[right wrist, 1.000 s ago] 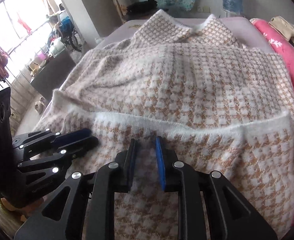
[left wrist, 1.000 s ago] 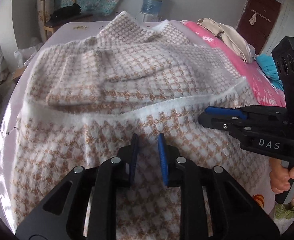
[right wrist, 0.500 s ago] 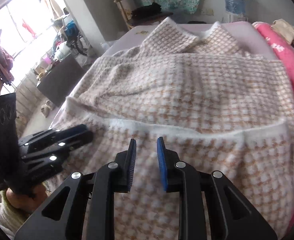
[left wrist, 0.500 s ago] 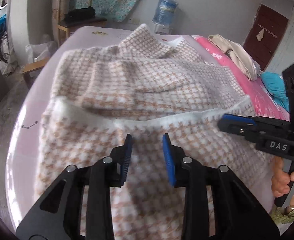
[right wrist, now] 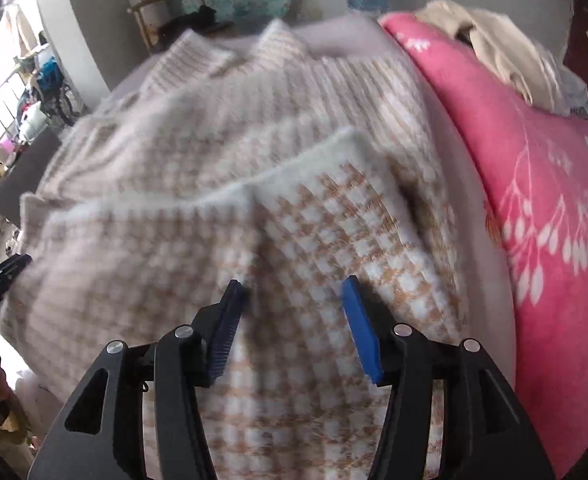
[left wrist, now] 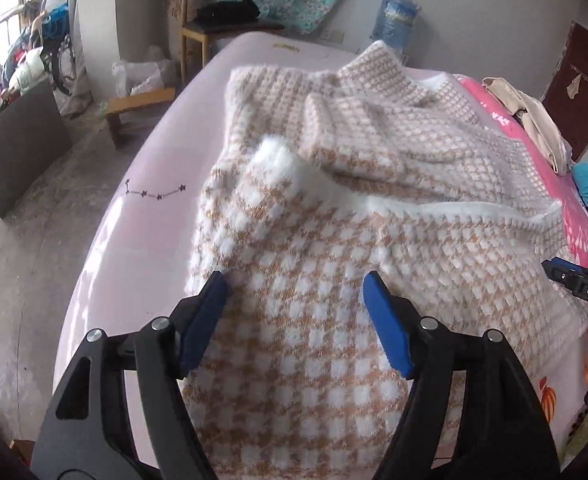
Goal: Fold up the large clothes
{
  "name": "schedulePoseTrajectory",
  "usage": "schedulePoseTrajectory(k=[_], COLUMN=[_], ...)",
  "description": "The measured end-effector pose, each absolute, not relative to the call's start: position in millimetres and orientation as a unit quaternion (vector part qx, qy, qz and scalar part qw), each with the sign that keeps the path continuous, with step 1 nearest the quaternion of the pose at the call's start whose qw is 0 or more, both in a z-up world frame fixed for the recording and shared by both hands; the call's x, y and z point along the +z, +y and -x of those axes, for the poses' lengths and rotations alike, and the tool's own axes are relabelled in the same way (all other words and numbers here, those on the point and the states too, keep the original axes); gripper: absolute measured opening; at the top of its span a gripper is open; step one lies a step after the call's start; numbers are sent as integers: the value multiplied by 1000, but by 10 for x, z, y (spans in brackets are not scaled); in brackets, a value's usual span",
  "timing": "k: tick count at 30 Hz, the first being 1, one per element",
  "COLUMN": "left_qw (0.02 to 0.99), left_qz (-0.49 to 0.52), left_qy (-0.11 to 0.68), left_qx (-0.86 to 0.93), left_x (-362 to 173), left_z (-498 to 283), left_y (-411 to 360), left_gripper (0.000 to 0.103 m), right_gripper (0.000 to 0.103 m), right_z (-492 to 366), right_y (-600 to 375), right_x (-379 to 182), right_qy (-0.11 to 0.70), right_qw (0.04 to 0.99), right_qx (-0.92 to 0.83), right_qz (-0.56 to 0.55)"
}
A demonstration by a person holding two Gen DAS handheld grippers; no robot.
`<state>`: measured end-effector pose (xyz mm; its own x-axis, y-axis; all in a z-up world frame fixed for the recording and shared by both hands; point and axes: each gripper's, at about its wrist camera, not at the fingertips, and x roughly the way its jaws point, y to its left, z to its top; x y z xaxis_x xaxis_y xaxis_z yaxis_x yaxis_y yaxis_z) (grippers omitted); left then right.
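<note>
A tan-and-white checked knit sweater (left wrist: 373, 184) lies folded on a pale pink bed (left wrist: 142, 216), its lower part laid back over the body with a white fuzzy hem on top. My left gripper (left wrist: 295, 278) hovers over the sweater's near left edge, its jaws opening, nothing pinched between the blue pads. In the right wrist view the same sweater (right wrist: 254, 184) fills the middle, blurred. My right gripper (right wrist: 294, 284) hangs above its near right part, jaws opening, pads apart from the knit. The right gripper's tip (left wrist: 573, 284) shows at the left view's right edge.
A bright pink flowered blanket (right wrist: 533, 184) lies along the bed's right side with beige clothes (right wrist: 493, 52) on it. A wooden chair (left wrist: 214, 28) and a blue water jug (left wrist: 397, 20) stand at the far wall. Bare floor lies left of the bed.
Both grippers' jaws spread from nearly shut to wide apart. The left view swung toward the sweater's left edge, the right view toward its right side.
</note>
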<state>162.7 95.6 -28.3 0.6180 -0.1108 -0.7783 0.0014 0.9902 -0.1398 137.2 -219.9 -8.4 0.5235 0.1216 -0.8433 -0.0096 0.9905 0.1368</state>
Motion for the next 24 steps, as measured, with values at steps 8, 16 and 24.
schedulePoseTrajectory(k=[8,16,24], left_qw=[890,883,881], left_qz=[-3,-25,7], left_qy=[455,465,472], left_qx=[25,52,42], left_x=[-218,-336,-367], left_z=[-1574,-1586,-1587], left_y=[732,702,815], left_gripper=[84,91,93], right_gripper=[57,61,67], right_z=[-1029,-1009,-844], right_y=[-1573,-1125,-600], right_x=[282,83,-47], right_qy=[451,480,450], right_qw=[877,866,871], right_qx=[155,139,170], right_qz=[-51,-4,99])
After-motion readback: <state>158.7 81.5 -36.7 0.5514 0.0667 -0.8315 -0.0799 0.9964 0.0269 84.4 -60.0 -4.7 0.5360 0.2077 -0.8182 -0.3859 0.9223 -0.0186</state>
